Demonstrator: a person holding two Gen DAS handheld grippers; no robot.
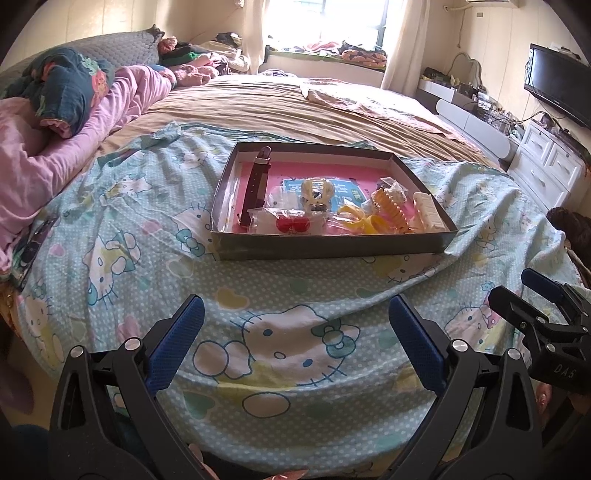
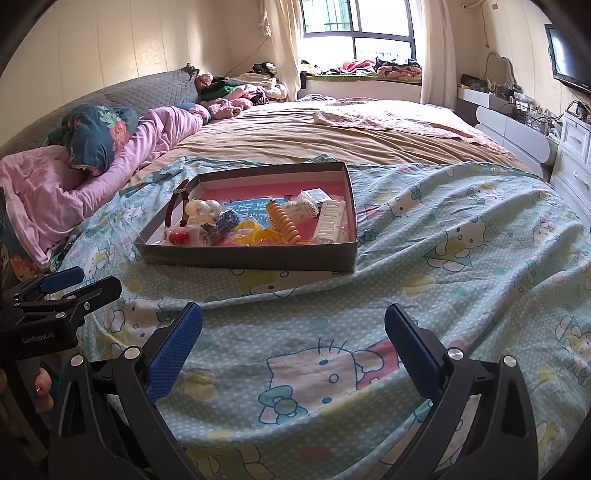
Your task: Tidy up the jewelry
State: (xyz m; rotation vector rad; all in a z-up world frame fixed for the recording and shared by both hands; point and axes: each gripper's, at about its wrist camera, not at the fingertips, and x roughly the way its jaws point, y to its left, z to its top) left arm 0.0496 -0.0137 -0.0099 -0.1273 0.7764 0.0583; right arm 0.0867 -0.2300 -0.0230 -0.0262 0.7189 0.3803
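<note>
Both grippers hang released above the near edge of the bed, holding nothing. Left gripper [image 1: 295, 339] has its blue pads [image 1: 177, 343] spread wide over the cartoon-cat sheet [image 1: 147, 229]; right gripper [image 2: 293, 345] stands equally wide apart, just beside it on the right. Each shows at the edge of the other's view.

Farther out on the sheet, well apart from both, sits a shallow dark box [image 1: 332, 245] with a pink floor. Inside it, at the far left, a dark red strap [image 1: 257, 181] leans against the wall. Near the front left lies a clear packet with two red beads [image 1: 291, 223]. Behind that is a cream hair claw [image 1: 316, 192]. To the right come yellow rings [image 1: 365, 219], then an orange spiral clip [image 1: 392, 206], and at the right wall a white comb-like clip [image 1: 428, 212].

Beyond the box stretches a tan blanket [image 1: 295, 107]. Pink bedding [image 1: 74, 140] is heaped at the far left, white drawers [image 1: 546, 166] stand at the right, and a window [image 2: 354, 26] glows at the far wall.
</note>
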